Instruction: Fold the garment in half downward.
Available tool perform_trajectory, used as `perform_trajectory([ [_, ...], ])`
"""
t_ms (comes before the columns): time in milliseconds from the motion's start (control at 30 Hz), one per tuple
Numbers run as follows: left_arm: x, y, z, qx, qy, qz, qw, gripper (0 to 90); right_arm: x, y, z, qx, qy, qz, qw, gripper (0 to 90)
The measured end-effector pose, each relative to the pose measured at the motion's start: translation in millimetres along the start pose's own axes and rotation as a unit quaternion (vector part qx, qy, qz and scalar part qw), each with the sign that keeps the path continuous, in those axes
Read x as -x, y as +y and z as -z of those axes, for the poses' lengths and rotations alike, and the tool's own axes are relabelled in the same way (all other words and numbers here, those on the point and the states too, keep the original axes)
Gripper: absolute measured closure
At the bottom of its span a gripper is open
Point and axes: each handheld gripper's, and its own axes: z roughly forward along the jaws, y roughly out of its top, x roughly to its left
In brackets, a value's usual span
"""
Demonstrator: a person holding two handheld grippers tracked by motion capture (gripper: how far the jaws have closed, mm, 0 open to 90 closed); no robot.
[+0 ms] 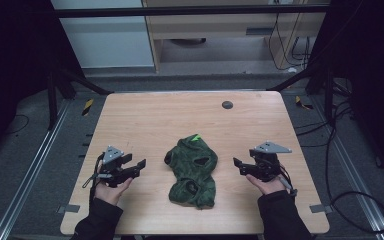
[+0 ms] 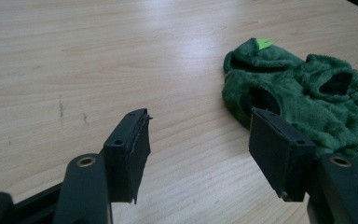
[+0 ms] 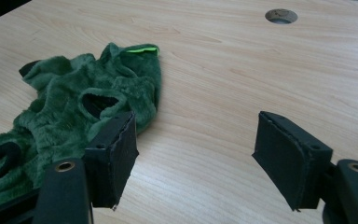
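Green fleece garment (image 1: 192,170) lies crumpled mid-table (image 1: 145,120), between the left tool (image 1: 132,166) and right tool (image 1: 240,166), both wide and empty. Soft, light, floppy; probably best pinched at an edge or hem.

Light wood-grain bench (image 1: 145,115) with a round dark cable hole (image 1: 227,104) near its far edge. Beyond it, grey floor (image 1: 220,67), a pale wooden cabinet (image 1: 205,25), and loose black cables (image 1: 347,150) at right.
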Motion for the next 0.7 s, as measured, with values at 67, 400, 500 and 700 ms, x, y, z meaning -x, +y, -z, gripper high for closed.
perform_trajectory([
  [67, 0.7, 3.3, -1.5, 0.002, -0.002, 0.000, 1.0000, 37.9, -1.2, 3.6, -1.3, 0.002, 0.003, 0.001, 1.0000, 29.6],
  [400, 4.4, 17.5, -8.6, 0.007, -0.009, -0.005, 0.9999, 39.1, -7.7, 16.7, -12.3, 0.004, 0.011, 0.001, 0.9999, 31.6],
  [500, 6.5, 21.3, -12.6, 0.007, -0.012, -0.005, 0.9999, 39.4, -9.6, 18.4, -16.8, 0.002, 0.012, 0.004, 0.9999, 33.1],
  [700, 11.6, 29.2, -22.2, 0.005, -0.019, -0.008, 0.9998, 40.2, -12.4, 23.4, -24.2, -0.002, 0.016, 0.003, 0.9999, 35.8],
])
